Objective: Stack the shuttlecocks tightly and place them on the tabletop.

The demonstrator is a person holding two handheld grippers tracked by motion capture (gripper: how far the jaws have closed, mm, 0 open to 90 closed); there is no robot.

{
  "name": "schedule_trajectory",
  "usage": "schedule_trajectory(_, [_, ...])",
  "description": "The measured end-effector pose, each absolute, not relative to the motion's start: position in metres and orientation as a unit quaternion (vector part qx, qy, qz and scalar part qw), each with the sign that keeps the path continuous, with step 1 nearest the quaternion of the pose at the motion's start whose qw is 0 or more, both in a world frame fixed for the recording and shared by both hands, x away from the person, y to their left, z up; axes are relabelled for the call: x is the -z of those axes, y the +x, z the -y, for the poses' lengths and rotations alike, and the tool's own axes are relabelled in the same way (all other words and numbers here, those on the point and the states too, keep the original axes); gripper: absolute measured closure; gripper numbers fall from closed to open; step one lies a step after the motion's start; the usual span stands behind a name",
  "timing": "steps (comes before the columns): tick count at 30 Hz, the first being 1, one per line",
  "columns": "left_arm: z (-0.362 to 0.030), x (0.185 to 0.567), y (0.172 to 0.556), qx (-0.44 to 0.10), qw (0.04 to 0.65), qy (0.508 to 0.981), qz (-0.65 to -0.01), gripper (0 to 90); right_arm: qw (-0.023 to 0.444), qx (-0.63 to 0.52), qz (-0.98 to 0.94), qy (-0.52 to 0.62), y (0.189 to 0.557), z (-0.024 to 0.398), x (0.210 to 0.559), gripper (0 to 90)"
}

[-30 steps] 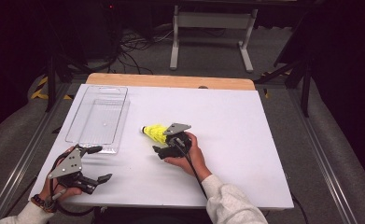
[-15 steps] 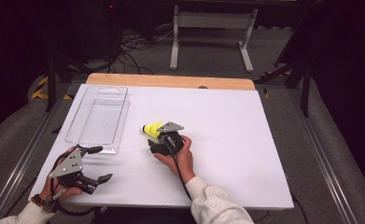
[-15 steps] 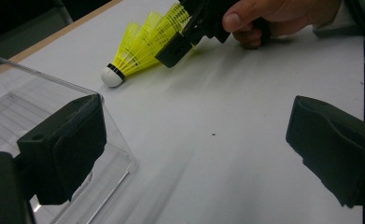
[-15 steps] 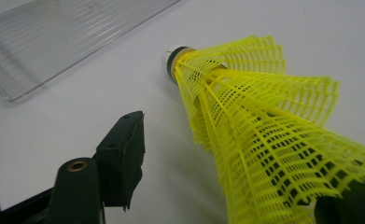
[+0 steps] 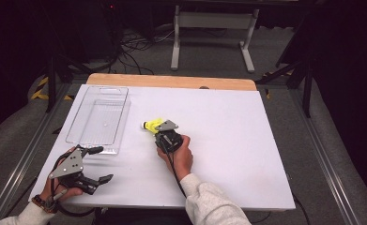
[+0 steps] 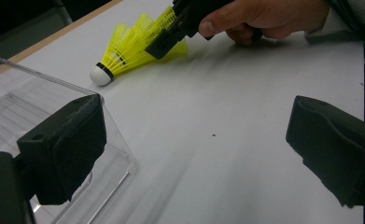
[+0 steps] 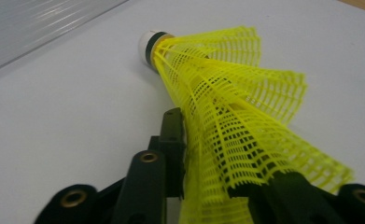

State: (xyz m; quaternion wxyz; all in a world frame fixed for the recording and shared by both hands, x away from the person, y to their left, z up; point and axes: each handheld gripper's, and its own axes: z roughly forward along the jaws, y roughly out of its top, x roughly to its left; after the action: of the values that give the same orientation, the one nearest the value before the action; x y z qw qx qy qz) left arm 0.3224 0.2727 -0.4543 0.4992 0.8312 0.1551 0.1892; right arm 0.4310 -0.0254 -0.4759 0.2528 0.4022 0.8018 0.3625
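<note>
The right gripper [image 5: 158, 129] has just been closing, its jaws now pinching the squashed mesh skirt of a yellow shuttlecock [image 7: 217, 107] lying mid-table beside a clear tray [image 5: 96, 117]. Feather-light and springy, it likely handles best held gently by the skirt. The right gripper view shows the crumpled mesh; the left gripper view shows the left gripper [image 6: 194, 154] gaping, empty.

Evenly lit from overhead on the white surface [image 5: 228, 140], with soft, short shadows and dark, murky surroundings beyond the edges. Mild grain and softness throughout the high view. Streaked with motion blur across the surface in the left gripper view, near fingers [image 6: 63, 149] out of focus. Sharp on the yellow shuttlecock [image 7: 236, 116] netting up close, blurred toward the far background; faint glare on the clear tray [image 5: 99, 117].
</note>
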Motion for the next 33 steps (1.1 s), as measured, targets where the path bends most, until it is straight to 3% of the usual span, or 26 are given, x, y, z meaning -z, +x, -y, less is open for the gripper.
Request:
schedule_trajectory(9, [-0.2729, 0.4540, 0.3225, -0.190, 0.500, 0.831, -0.155, 5.7, 0.255, -0.365, -0.806, 0.389, 0.4332, 0.0260, 0.4748, 86.2])
schedule_trajectory(33, [-0.2758, 0.4547, 0.3278, -0.188, 0.506, 0.826, -0.161, 5.6, 0.241, -0.387, -0.811, 0.367, 0.4305, 0.0322, 0.4734, 88.1])
